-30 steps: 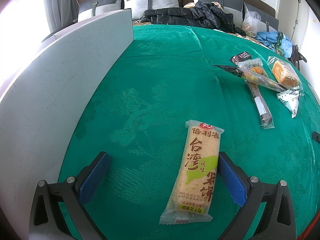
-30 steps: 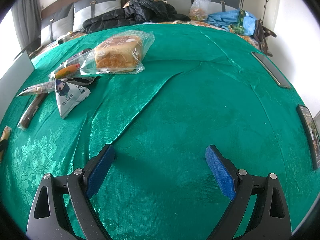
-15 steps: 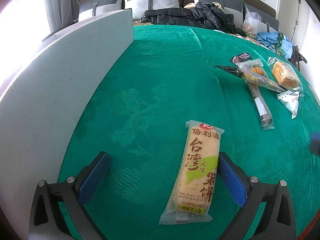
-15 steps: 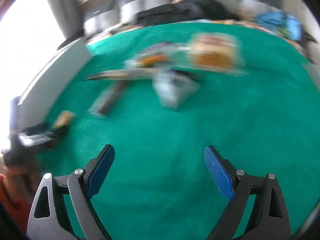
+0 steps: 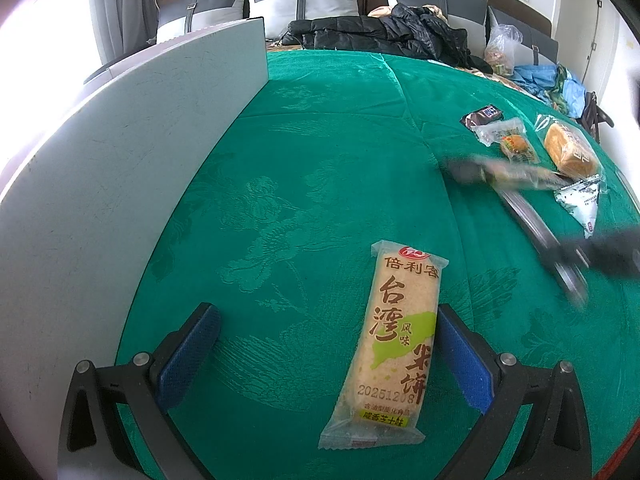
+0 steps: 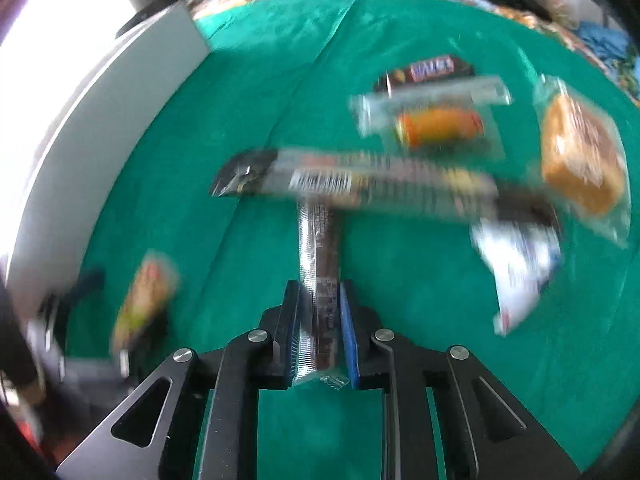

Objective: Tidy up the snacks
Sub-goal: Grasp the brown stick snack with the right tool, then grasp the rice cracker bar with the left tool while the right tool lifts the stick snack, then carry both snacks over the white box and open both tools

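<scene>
On green cloth (image 5: 320,152): spread over whole surface, landmark for all below.
Grey board (image 5: 120,184): upright along cloth's left edge.
Bread loaf (image 6: 580,156): bagged, far right of cloth.
Rice cracker pack (image 5: 394,344): flat on cloth near front, between left gripper's fingers, close by the right-hand pad, well apart from the left-hand one.
Left gripper (image 5: 328,356): jaws spread wide, gripping nothing.
Dark stick snack (image 6: 320,272): long, narrow, mid-cloth, far end under a crosswise long pack (image 6: 360,184).
Right gripper (image 6: 320,336): jaws closing, blue pads pressed on both sides of dark stick snack's near end.
Triangular white pack (image 6: 516,268): right of stick, blurred.
Chocolate bar (image 6: 428,70): farthest back on cloth.
</scene>
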